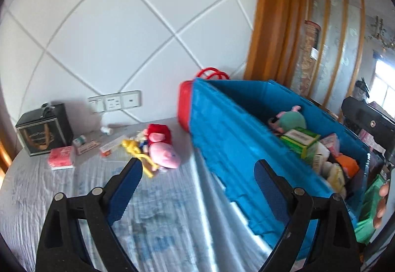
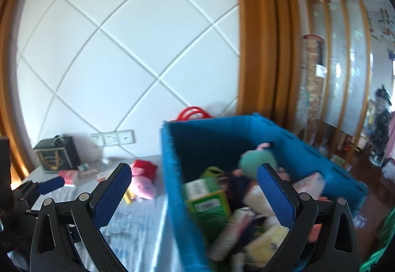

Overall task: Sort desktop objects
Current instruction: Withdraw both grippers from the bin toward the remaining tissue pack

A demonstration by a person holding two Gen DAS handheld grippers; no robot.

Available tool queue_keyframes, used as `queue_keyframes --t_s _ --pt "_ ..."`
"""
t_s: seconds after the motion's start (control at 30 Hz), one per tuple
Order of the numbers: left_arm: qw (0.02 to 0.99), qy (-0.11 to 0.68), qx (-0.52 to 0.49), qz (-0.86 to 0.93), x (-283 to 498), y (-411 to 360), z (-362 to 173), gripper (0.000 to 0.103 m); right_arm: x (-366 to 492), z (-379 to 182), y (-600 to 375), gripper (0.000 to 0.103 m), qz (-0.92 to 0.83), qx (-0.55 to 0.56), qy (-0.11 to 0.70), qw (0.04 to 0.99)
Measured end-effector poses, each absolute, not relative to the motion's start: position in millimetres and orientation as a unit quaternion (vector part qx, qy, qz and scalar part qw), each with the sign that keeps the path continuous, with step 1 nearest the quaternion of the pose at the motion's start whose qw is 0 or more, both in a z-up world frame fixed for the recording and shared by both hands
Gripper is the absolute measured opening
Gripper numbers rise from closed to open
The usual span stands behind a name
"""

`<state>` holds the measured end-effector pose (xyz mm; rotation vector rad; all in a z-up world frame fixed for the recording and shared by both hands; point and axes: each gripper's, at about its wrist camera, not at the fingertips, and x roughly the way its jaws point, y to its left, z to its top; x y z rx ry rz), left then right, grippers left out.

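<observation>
Seemingly blue crate (image 2: 170, 173) of mixed clutter

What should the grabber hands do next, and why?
Probably the left gripper should reach for the pink plush pig. Both grippers are open and empty, the right gripper hangs over the already crowded blue plastic crate, and the pig lies loose on the pale cloth-covered table.
</observation>
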<state>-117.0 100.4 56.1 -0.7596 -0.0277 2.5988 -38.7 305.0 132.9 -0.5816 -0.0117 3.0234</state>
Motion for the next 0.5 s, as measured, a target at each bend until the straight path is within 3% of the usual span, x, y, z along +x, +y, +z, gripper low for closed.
queue_keyframes --t_s 0.5 --pt "-0.002 -0.012 -0.354 0.935 -207.5 -114.4 -25.7 0.093 -154.4 64.0 150.9 0.103 0.952 -0.288 -0.044 -0.094"
